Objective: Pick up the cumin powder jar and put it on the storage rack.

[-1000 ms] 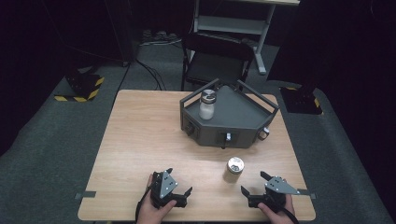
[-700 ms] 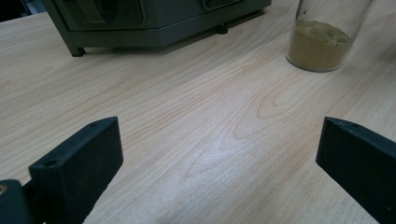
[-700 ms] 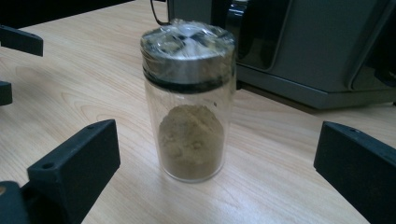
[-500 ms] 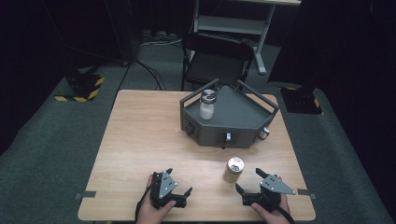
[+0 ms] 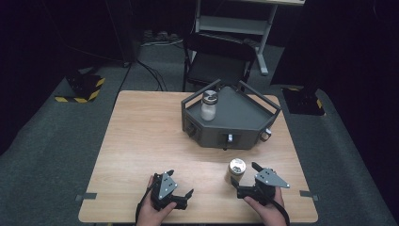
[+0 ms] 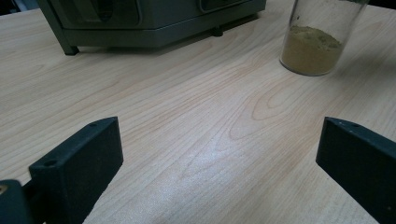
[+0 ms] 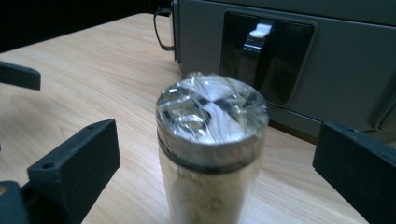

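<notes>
A clear jar of tan powder [image 5: 236,170], its top sealed with shiny film, stands on the wooden table [image 5: 141,141] near the front right. My right gripper [image 5: 243,174] is open right beside it. In the right gripper view the jar [image 7: 212,140] stands centred between the spread jaws of the right gripper [image 7: 217,144], touching neither. My left gripper [image 5: 181,184] rests open near the front edge with nothing in it. From the left gripper [image 6: 219,140] view, the jar [image 6: 317,42] stands ahead to the right.
A grey angular box [image 5: 233,117] with side handles sits at the table's back right, and a second jar with white contents [image 5: 208,106] stands on top of it. The box's front panel [image 7: 266,51] lies just behind the tan jar. A black chair [image 5: 216,61] stands behind the table.
My right gripper has moved left and forward to the tan jar, which now stands between its jaws. The left gripper and both jars have stayed put.
</notes>
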Tool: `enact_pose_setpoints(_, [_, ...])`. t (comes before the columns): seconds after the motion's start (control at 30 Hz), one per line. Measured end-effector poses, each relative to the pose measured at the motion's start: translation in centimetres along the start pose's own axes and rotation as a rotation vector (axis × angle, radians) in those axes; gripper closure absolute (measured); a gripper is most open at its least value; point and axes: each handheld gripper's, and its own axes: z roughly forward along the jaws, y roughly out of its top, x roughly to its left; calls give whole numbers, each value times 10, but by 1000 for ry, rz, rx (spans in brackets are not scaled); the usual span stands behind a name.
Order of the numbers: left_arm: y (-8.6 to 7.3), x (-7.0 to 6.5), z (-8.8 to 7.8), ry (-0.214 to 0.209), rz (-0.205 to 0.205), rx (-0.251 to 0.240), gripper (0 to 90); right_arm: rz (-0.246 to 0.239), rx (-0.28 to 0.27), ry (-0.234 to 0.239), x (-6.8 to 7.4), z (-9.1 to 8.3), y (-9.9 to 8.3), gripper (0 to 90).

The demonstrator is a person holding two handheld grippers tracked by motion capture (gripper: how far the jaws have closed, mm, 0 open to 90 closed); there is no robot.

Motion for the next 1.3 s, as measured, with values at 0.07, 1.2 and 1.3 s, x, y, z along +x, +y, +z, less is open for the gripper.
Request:
enact_pose_setpoints(0.07, [0,0,-1,1,-2,0,10,6,-10,-4,2,3,-1,38])
enact_pose_setpoints(1.2, [0,-2,-1,7,11,5,9,-15,-111,-48,14,16,-26,350])
enact_pose_setpoints(1.3, [0,-2,-1,8,13,6,9,-2,-114,-47,14,16,-27,351])
